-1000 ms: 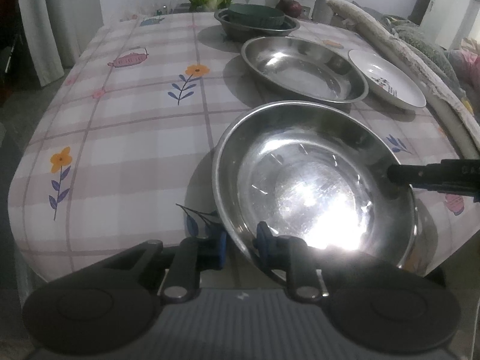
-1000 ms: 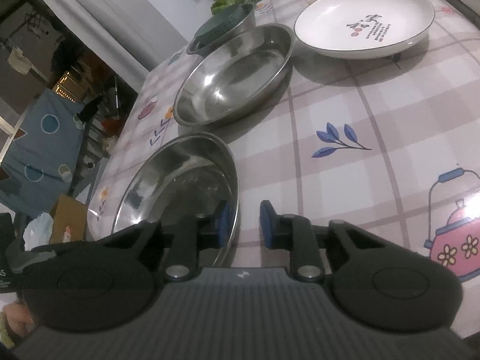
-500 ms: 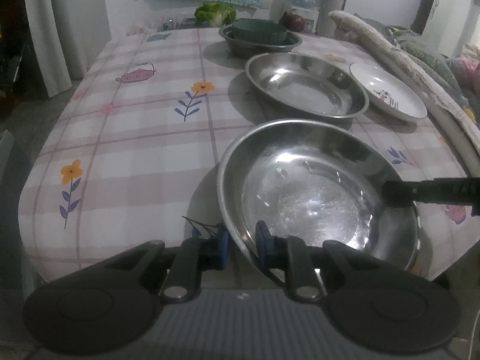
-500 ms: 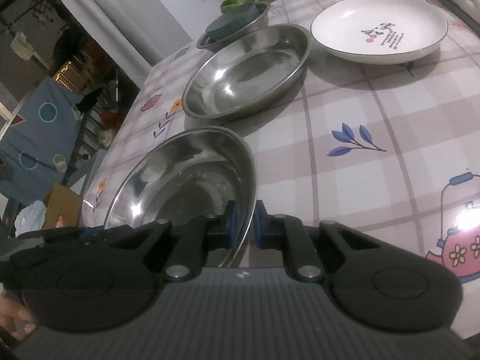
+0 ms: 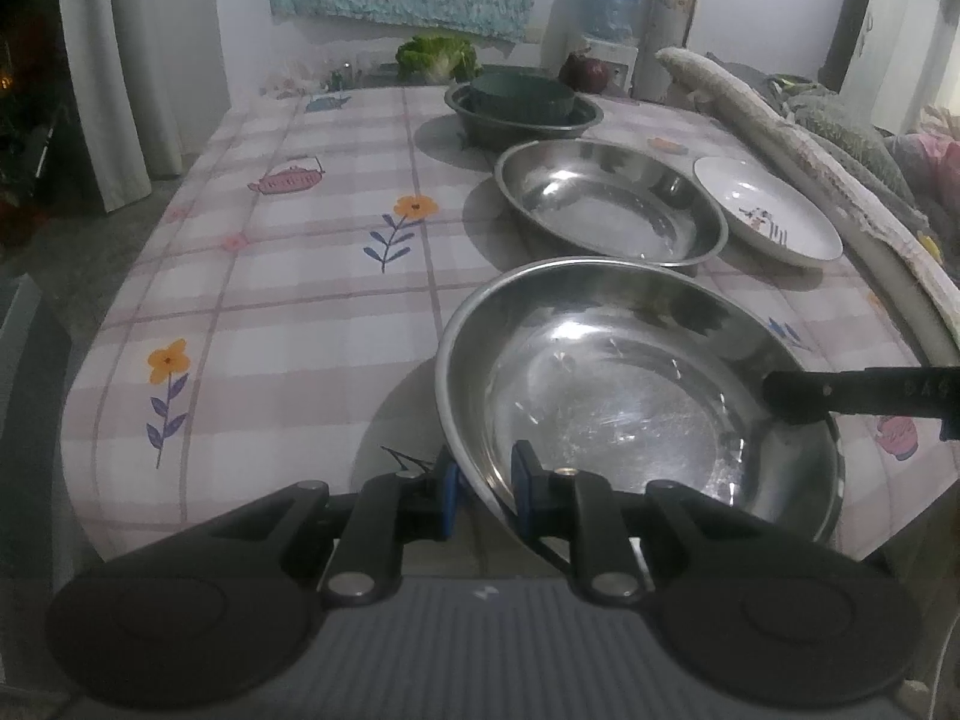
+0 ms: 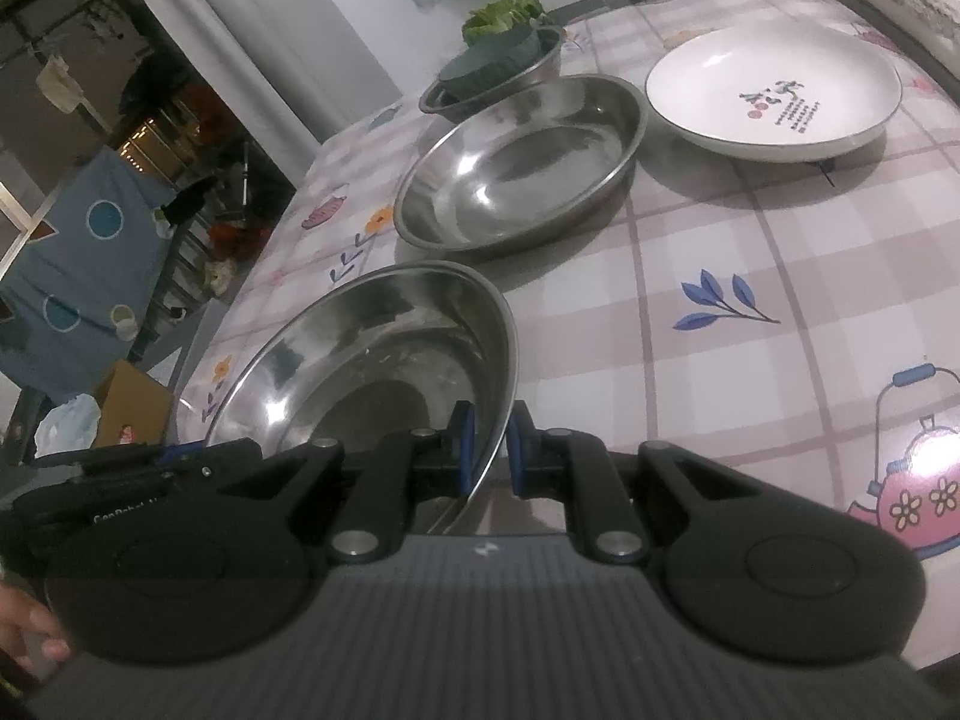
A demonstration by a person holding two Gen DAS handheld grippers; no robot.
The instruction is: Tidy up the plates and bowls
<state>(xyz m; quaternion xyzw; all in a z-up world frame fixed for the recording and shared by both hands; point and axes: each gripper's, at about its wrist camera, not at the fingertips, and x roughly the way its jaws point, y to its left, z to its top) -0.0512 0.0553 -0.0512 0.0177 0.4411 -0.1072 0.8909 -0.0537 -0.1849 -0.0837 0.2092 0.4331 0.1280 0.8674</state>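
A large steel bowl (image 5: 630, 396) is held above the near table edge by both grippers. My left gripper (image 5: 483, 498) is shut on its near rim. My right gripper (image 6: 487, 450) is shut on its right rim, and that bowl fills the lower left of the right wrist view (image 6: 384, 354). The right gripper's finger reaches over the rim in the left wrist view (image 5: 840, 396). A second steel bowl (image 5: 609, 201) (image 6: 522, 162) sits behind it. A white plate (image 5: 771, 216) (image 6: 774, 90) lies to its right. A dark green bowl (image 5: 522, 97) rests inside a steel bowl (image 5: 528, 120) at the back.
The table has a checked cloth with flowers and teapots (image 5: 288, 276). A cabbage (image 5: 438, 57) and a dark red fruit (image 5: 585, 72) lie at the far edge. A rolled towel (image 5: 792, 144) runs along the right side. A curtain (image 5: 120, 60) hangs on the left.
Both grippers have lifted the large steel bowl off the table and the views have risen. The right gripper's fingers closed on the rim.
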